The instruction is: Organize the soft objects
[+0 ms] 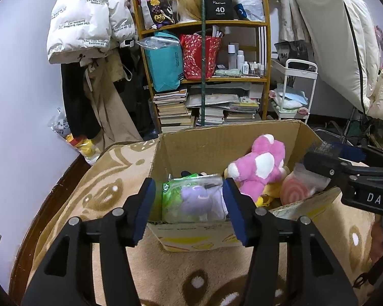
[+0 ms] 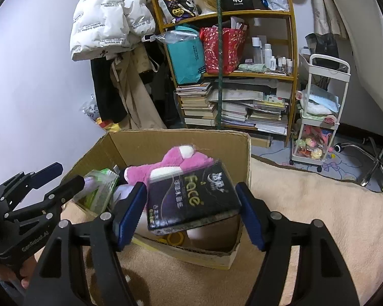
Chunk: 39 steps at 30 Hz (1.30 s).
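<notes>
An open cardboard box (image 1: 217, 130) (image 2: 178, 134) stands on a beige patterned blanket. Inside lie a pink and white plush (image 1: 258, 168) (image 2: 181, 160), a green plastic packet with a lilac item (image 1: 176, 199) (image 2: 102, 186), and a pink swirl cushion (image 1: 293, 191). My left gripper (image 1: 189, 186) (image 2: 70, 173) hovers open over the box's near left side, above the green packet and not touching it. My right gripper (image 2: 190, 187) (image 1: 319, 153) is over the right side. A black "Face" tissue pack (image 2: 191, 199) sits tilted and blurred between its pads, which stand slightly apart from it.
Behind the box stands a wooden shelf (image 1: 204, 76) crammed with bags, bottles and book stacks. A white trolley (image 2: 321, 117) is at the right, and coats (image 1: 81, 23) hang at the left. The blanket (image 2: 319, 216) surrounds the box. A hand (image 2: 25, 272) holds the left gripper.
</notes>
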Each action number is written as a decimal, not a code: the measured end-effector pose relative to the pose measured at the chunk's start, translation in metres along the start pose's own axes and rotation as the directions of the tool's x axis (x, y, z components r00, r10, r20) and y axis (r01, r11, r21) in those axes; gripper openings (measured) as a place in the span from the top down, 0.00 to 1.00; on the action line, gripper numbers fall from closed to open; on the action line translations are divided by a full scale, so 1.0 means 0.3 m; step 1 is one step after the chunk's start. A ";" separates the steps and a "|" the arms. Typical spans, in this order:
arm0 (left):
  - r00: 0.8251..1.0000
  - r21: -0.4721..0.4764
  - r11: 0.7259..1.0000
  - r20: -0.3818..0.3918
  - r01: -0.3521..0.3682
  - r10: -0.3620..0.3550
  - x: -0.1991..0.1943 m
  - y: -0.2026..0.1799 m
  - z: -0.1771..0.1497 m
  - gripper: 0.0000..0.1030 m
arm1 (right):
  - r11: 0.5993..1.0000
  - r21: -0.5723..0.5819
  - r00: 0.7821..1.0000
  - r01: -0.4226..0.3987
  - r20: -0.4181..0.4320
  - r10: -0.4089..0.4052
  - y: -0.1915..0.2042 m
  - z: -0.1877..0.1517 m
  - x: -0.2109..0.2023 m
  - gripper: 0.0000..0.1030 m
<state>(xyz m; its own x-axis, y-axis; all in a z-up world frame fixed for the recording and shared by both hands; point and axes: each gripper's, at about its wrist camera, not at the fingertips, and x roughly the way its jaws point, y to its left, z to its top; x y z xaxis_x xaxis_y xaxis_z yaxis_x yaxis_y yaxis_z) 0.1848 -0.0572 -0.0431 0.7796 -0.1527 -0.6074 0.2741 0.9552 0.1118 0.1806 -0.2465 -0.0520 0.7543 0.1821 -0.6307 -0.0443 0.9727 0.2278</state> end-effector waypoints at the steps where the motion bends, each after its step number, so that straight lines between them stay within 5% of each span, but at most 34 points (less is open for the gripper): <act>1: 1.000 0.000 1.000 0.002 -0.004 0.004 -0.004 0.002 0.001 0.46 | 1.000 0.002 1.000 -0.002 0.004 0.002 0.000 -0.001 -0.003 0.21; 18: 0.996 -0.012 0.998 0.056 -0.067 0.067 -0.135 0.048 0.000 0.08 | 0.999 -0.026 0.998 0.046 0.045 -0.045 0.020 0.003 -0.110 0.01; 39: 0.988 -0.098 0.993 0.134 -0.059 0.072 -0.432 0.129 -0.041 0.05 | 0.996 -0.006 0.978 0.092 0.189 -0.089 0.025 -0.033 -0.482 0.00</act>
<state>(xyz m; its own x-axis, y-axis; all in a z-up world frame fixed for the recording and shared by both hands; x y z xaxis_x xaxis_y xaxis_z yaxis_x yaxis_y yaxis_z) 0.0876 0.0027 0.0303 0.8654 -0.1163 -0.4873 0.1712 0.9828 0.0694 0.0646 -0.2641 0.0337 0.8655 0.0641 -0.4969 0.0212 0.9862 0.1642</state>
